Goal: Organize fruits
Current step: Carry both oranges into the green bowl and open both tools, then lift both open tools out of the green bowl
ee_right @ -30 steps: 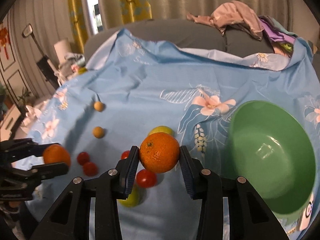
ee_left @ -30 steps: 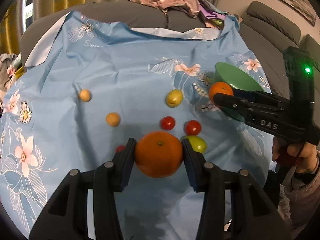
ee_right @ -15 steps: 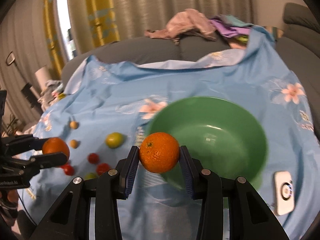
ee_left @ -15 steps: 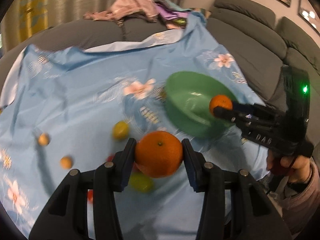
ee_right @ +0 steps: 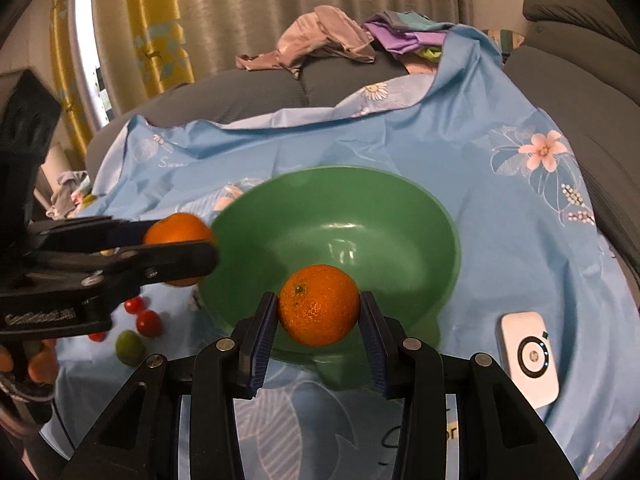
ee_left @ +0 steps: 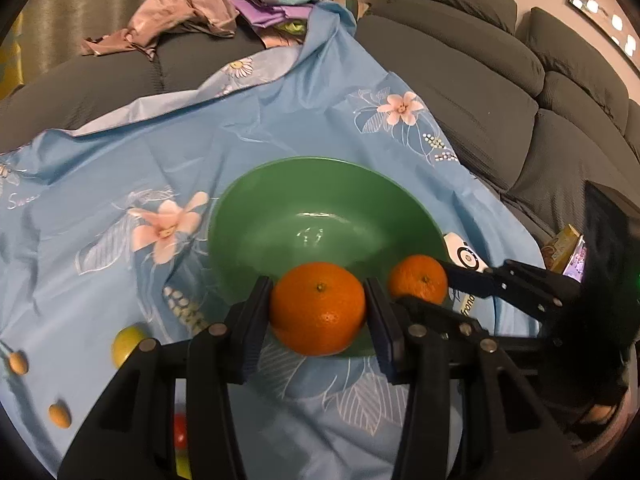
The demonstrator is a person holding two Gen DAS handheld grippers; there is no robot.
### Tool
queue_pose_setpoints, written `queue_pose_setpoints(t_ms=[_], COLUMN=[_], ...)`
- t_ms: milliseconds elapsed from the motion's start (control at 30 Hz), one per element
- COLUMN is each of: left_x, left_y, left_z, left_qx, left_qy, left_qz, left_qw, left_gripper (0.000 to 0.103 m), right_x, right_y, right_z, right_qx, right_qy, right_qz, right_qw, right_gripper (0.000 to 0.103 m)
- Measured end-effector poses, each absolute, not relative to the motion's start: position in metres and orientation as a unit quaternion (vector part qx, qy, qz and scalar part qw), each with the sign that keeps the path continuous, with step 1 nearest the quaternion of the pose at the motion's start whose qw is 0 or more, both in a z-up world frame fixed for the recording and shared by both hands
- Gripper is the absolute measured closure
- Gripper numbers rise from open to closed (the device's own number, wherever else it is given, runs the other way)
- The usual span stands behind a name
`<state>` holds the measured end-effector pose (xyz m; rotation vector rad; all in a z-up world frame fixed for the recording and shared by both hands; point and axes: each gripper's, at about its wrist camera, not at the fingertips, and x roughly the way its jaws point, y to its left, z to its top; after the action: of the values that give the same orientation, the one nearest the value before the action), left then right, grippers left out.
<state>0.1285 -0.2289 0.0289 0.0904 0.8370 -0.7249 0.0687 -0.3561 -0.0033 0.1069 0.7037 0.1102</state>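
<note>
My left gripper [ee_left: 318, 292] is shut on a large orange [ee_left: 316, 316], held over the near rim of the green bowl [ee_left: 320, 184]. Just to its right, my right gripper [ee_left: 422, 282] is shut on a smaller orange [ee_left: 414, 276] at the bowl's right edge. In the right wrist view that orange [ee_right: 318, 306] sits between the pads above the bowl's [ee_right: 360, 200] near wall. There the left gripper [ee_right: 180, 242] hangs with its orange [ee_right: 176, 230] beside the bowl's left rim. The bowl holds no fruit.
A blue floral cloth [ee_left: 280, 120] covers a grey sofa. Left of the bowl lie a lime [ee_right: 129, 346], cherry tomatoes [ee_right: 148, 322] and small tan fruits [ee_left: 18, 362]. A white device [ee_right: 528, 360] lies right of the bowl. Clothes [ee_right: 320, 40] are piled at the back.
Both grippers have carried their oranges to the right, from over the loose fruit to the green bowl. The left one has closed in beside the right. Neither grip has changed.
</note>
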Motion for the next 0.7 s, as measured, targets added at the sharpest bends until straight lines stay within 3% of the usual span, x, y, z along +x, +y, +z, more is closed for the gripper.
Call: queue_pose_setpoints(t_ms=[400,633,700], left_x=[0.134,0.117,0.108], left_y=[-0.24,-0.222,-0.208], left_z=[0.013,0.027,0.028], left_qx=[0.077,0.068,0.055], left_qy=[0.419,0.407,0.408], left_qz=[-0.32,-0.3,-0.293], left_qw=[0.846,0.86,0.863], left_gripper=[0.054,0.023,0.02], right_x=[0.066,0.052,0.045], right_y=[-0.354,-0.357,-0.358], right_z=[-0.008,0.012,0.016], right_qx=[0.041,0.049,0.058], right_qy=[0.352,0.332,0.324], right_qz=[0.042,0.039,0.046], right_qw=[0.934,0.941,0.943], right_gripper=[0.061,0.061,0.061])
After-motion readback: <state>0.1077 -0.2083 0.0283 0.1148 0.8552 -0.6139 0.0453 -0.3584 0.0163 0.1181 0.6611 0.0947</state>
